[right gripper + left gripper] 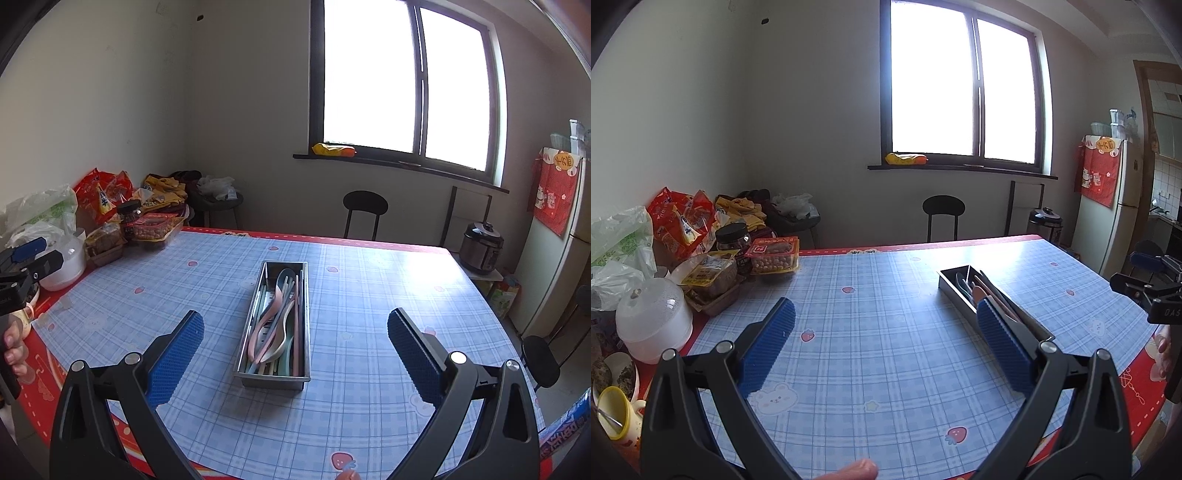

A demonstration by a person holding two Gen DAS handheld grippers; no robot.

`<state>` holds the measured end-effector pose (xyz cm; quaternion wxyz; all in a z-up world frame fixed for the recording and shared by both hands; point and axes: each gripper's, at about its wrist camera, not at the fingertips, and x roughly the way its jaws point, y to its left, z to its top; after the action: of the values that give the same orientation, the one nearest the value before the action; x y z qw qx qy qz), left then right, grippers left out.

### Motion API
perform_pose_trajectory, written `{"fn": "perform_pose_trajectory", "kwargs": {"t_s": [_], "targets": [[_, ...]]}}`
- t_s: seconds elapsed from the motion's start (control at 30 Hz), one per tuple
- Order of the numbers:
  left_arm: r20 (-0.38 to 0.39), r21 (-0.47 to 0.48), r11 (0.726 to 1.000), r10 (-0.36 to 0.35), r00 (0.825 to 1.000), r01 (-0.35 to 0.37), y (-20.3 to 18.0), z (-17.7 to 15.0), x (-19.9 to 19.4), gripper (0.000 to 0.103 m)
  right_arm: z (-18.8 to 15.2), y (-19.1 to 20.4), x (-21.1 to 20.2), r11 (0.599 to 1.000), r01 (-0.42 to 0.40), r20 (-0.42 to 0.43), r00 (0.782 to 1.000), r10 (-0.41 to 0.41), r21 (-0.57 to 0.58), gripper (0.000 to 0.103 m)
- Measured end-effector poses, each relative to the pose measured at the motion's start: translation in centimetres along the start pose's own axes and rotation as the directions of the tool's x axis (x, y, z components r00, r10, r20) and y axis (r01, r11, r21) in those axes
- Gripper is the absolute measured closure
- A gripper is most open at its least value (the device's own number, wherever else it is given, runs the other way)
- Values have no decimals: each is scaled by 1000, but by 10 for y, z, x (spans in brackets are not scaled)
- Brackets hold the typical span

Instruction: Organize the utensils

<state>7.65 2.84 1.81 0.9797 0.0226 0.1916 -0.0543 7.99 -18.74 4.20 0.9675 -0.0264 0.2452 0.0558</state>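
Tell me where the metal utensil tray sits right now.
The metal utensil tray sits mid-table on the blue checked cloth, between the right tool's open fingers in the right wrist view.

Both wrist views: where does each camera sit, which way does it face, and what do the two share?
Left wrist view: sits behind the open left gripper, faces the window across the table; metal tray behind its right finger; the right gripper and a hand at the right edge.
Right wrist view: sits behind the open right gripper, aimed at the metal tray of utensils; the left gripper and a hand at the left edge.
Shared: table, tray, window, snack pile.
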Motion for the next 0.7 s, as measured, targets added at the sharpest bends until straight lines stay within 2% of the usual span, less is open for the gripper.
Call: {"fn": "perform_pose_trajectory", "kwargs": {"t_s": [0.7], "targets": [[-12,26,1000,7,1000,-7,-13,-1,2,6,-2,-5,-2,1000,14,-3,1000,-14,3,5]]}}
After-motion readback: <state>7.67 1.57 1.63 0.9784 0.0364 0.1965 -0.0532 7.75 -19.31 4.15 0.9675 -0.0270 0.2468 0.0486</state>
